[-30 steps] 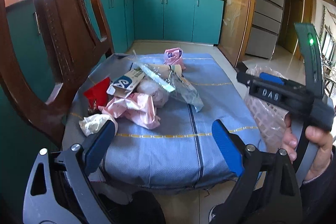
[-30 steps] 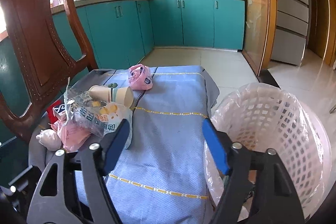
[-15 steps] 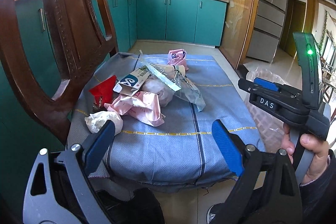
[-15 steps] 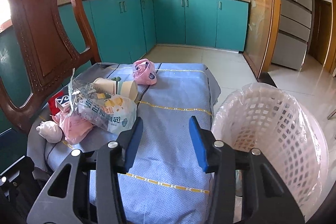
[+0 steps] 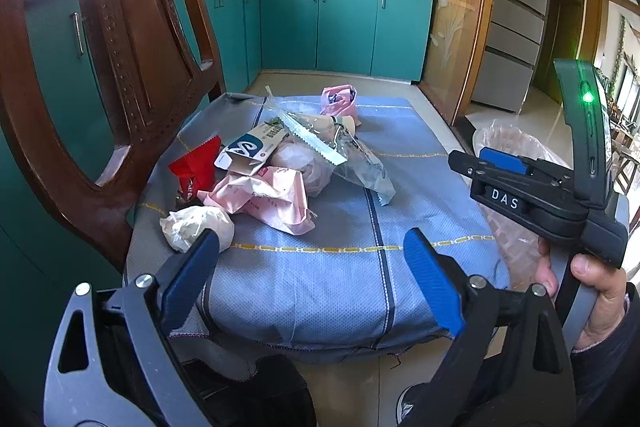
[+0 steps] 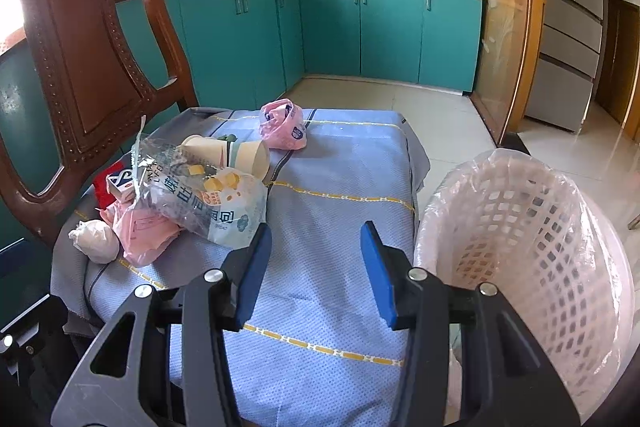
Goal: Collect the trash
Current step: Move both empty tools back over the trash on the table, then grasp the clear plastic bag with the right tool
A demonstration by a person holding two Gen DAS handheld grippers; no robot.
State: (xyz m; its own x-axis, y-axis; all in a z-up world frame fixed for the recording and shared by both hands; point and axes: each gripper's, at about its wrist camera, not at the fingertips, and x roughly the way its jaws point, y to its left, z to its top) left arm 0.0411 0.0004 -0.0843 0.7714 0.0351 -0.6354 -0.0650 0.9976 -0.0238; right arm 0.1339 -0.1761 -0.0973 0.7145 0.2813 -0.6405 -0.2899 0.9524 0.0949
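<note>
A pile of trash lies on the blue cloth [image 5: 344, 227]: a white crumpled wad [image 5: 196, 231], pink wrapper [image 5: 264, 197], red wrapper [image 5: 198, 167], carton [image 5: 250, 149], clear bread bag [image 6: 208, 205], paper cups [image 6: 236, 153] and a pink bag [image 6: 282, 125]. My left gripper [image 5: 310, 277] is open and empty, low at the cloth's near edge, its left finger beside the white wad. My right gripper [image 6: 316, 275] is partly open and empty above the cloth, right of the pile. The white bin [image 6: 532, 247] with a liner stands at the right.
A dark wooden chair back [image 5: 120, 67] stands close on the left. Teal kitchen cabinets [image 6: 392, 35] line the far wall. A fridge [image 5: 516, 11] and tiled floor [image 6: 440, 111] lie beyond the cloth-covered surface.
My right gripper's jaws have narrowed from wide open to partly open and it has risen a little. My left gripper has drawn back slightly and stays open.
</note>
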